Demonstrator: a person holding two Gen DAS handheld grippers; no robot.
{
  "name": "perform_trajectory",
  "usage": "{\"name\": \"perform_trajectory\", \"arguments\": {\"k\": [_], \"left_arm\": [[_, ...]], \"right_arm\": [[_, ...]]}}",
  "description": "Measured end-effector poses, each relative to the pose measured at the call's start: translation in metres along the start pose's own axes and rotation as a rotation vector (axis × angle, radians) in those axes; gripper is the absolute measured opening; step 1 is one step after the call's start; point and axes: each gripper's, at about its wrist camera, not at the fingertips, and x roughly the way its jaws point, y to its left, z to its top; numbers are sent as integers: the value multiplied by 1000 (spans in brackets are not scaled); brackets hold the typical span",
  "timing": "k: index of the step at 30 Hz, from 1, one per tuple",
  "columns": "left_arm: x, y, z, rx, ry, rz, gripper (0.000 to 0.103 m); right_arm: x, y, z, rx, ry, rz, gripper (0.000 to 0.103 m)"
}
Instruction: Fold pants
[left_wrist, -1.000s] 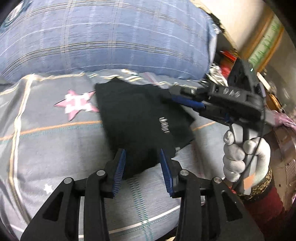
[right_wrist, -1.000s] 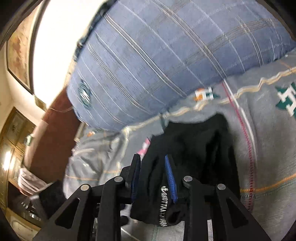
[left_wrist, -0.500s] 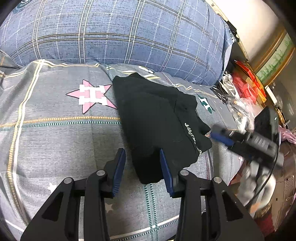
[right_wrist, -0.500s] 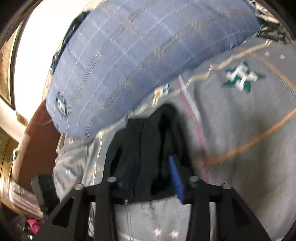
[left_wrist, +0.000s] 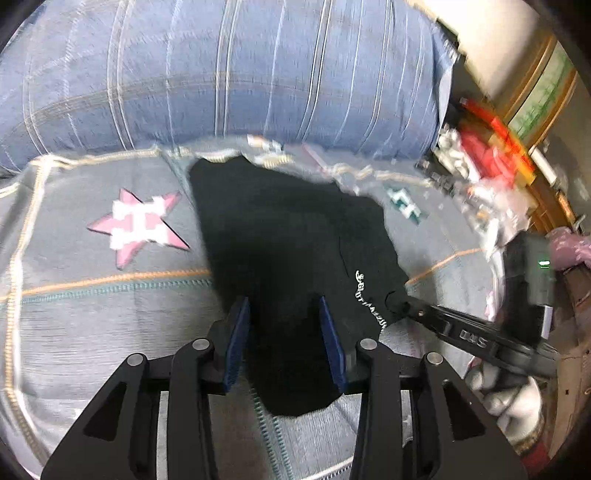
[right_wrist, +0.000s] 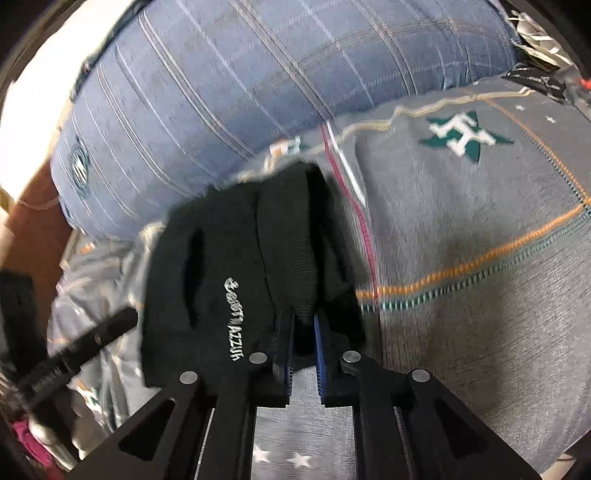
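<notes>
Dim indoor light; motion blur across both views; strong fisheye bending, dark vignette at corners; blown-out white glare upper left in right-wrist view

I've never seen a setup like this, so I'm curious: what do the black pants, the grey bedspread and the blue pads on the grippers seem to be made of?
Black pants: soft matte knit, probably cotton jersey; a fine ribbed weave shows and it slumps in folds.
Grey bedspread: brushed, fuzzy fabric with stitched coloured lines.
Blue pads: ridged, likely rubber or soft plastic, on matte black hard-plastic fingers.
</notes>
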Motion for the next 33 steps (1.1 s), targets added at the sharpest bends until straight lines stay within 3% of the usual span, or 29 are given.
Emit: {"name": "perform_trajectory", "arguments": {"k": [4,6,9,12,15,18,21,25,27,29,31,33], "left_arm": [[15,-2,-6,27,7,66,46],[13,-1,-7,31,-3,58,48],[13,1,-8,26,-8,50,52],[14,0,-8,21,-14,50,54],[13,-3,-10,34,-23,62,56],[11,-3,-10,44,-26,62,59],[0,1,-9,33,-10,36,59],[-27,21,-13,-36,-38,-6,59],[-38,37,-17,-80,-58,-26,60],[-43,55,-15,-140,-53,-60,61],[-40,71,-11,-214,-36,-128,61],[-31,73,-4,-227,-20,-151,61]], "right_arm": [[-14,-2,2,34,-22,-5,20],[-37,3,9,43,-123,-15,22],[-47,17,24,29,-192,83,22],[-27,27,42,26,-157,195,22],[22,30,67,53,-68,245,22],[66,21,79,87,-6,178,18],[62,16,78,140,-46,209,16],[8,19,61,88,-174,204,23],[-15,10,47,82,-207,213,34],[-27,0,37,87,-213,203,56],[-31,-14,28,95,-206,187,59],[-27,-23,24,119,-187,178,59]]}}
